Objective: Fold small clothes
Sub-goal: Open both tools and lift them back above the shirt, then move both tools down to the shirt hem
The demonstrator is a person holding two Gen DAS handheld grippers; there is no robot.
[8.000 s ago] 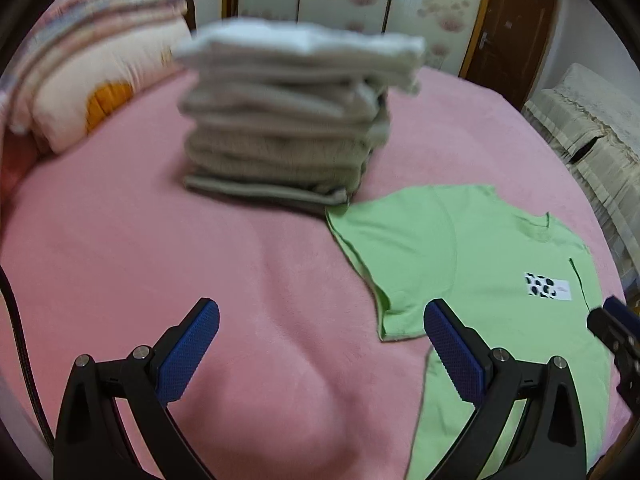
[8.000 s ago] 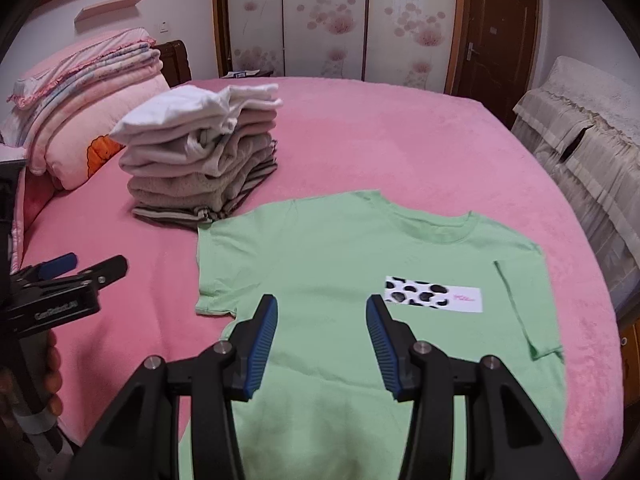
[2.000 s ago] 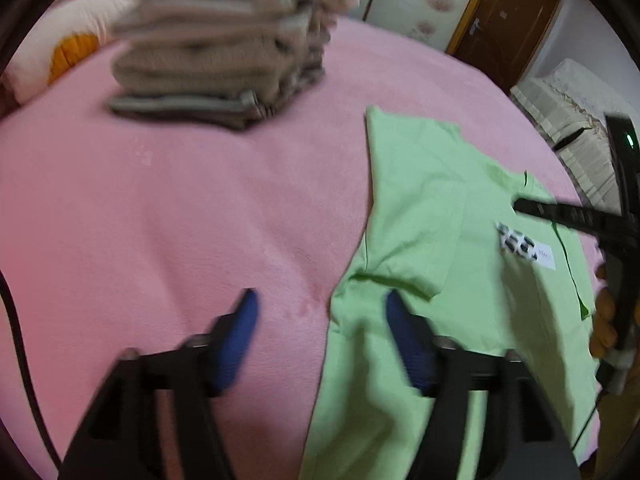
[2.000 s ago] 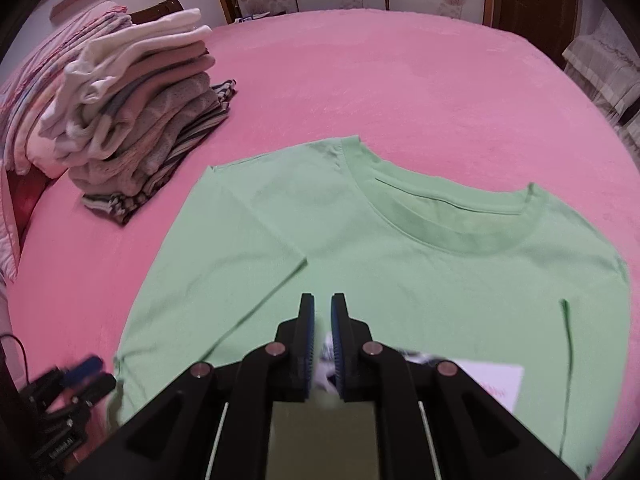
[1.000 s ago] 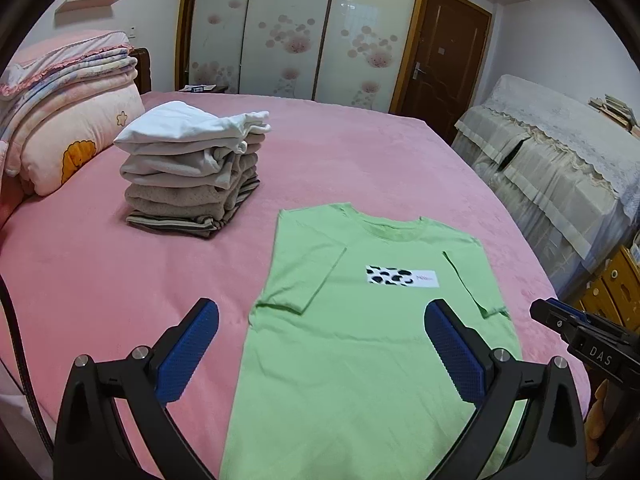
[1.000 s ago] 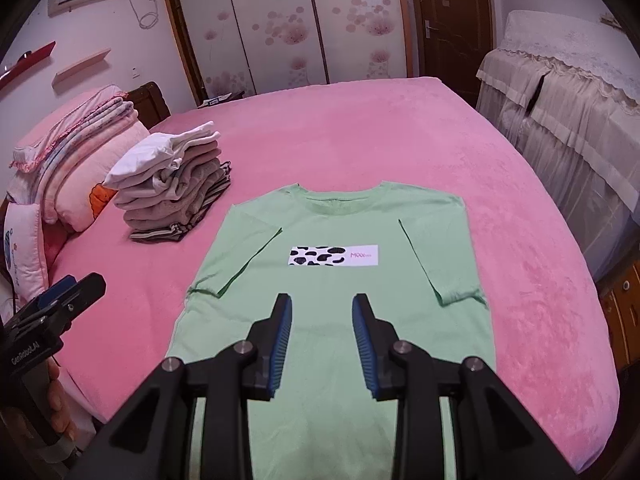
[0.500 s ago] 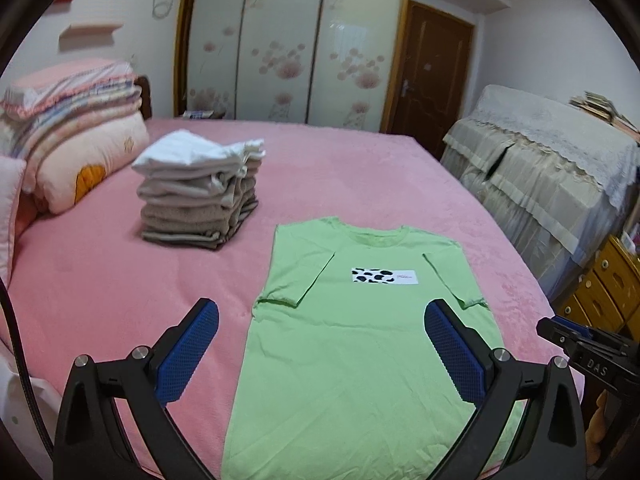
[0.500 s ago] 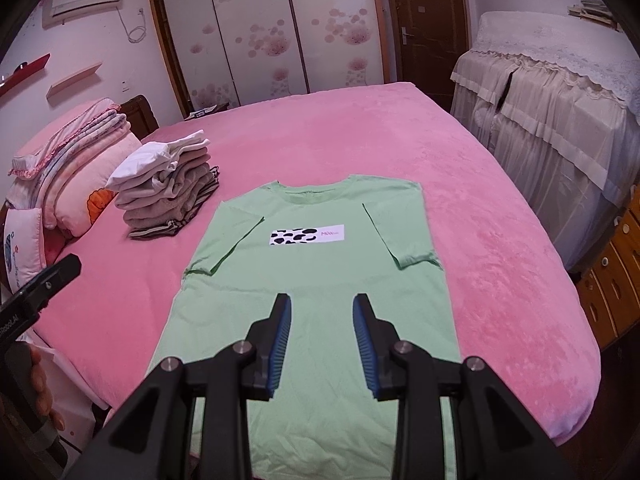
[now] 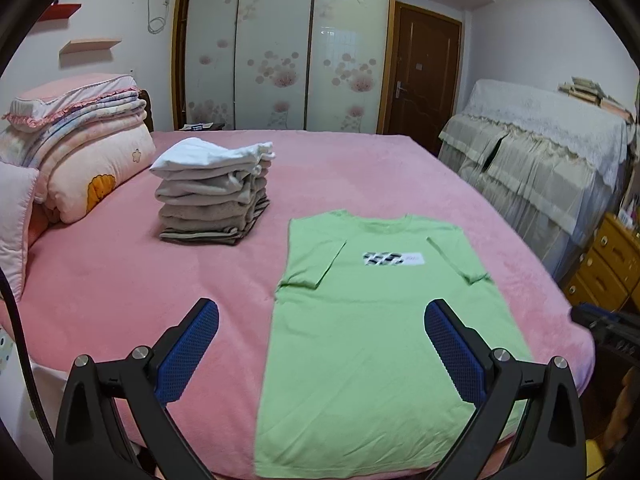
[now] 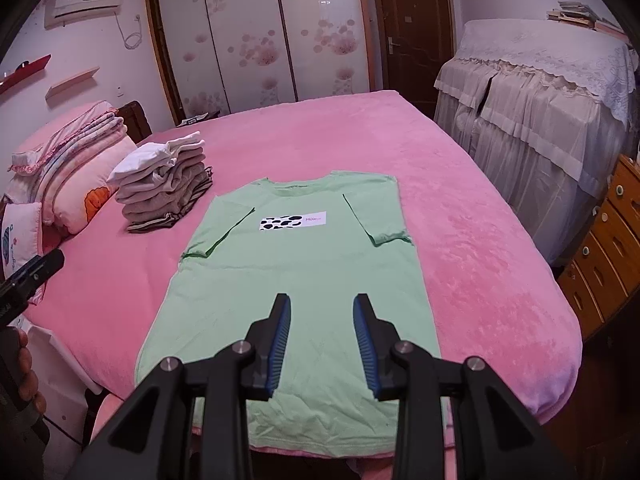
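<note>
A light green T-shirt [image 9: 372, 320] lies flat on the pink bed [image 9: 120, 280], front up, both sleeves folded inward; it also shows in the right wrist view [image 10: 300, 272]. A white patch with black spots [image 10: 293, 221] is on its chest. My left gripper [image 9: 320, 312] is wide open and empty, held above the shirt's lower half. My right gripper [image 10: 322, 304] is open and empty, above the shirt's hem. Both are back from the bed's near edge, touching nothing.
A stack of folded grey and white clothes [image 9: 214, 192] sits left of the shirt, also in the right wrist view [image 10: 164, 182]. Pillows and quilts [image 9: 76, 152] lie at far left. A covered sofa [image 10: 540, 108] and wooden drawers [image 10: 604, 240] stand on the right.
Both grippers have pulled back and up from the bed, so the whole shirt shows. The right gripper, shut two seconds ago, is open. The shirt has not moved in the last second.
</note>
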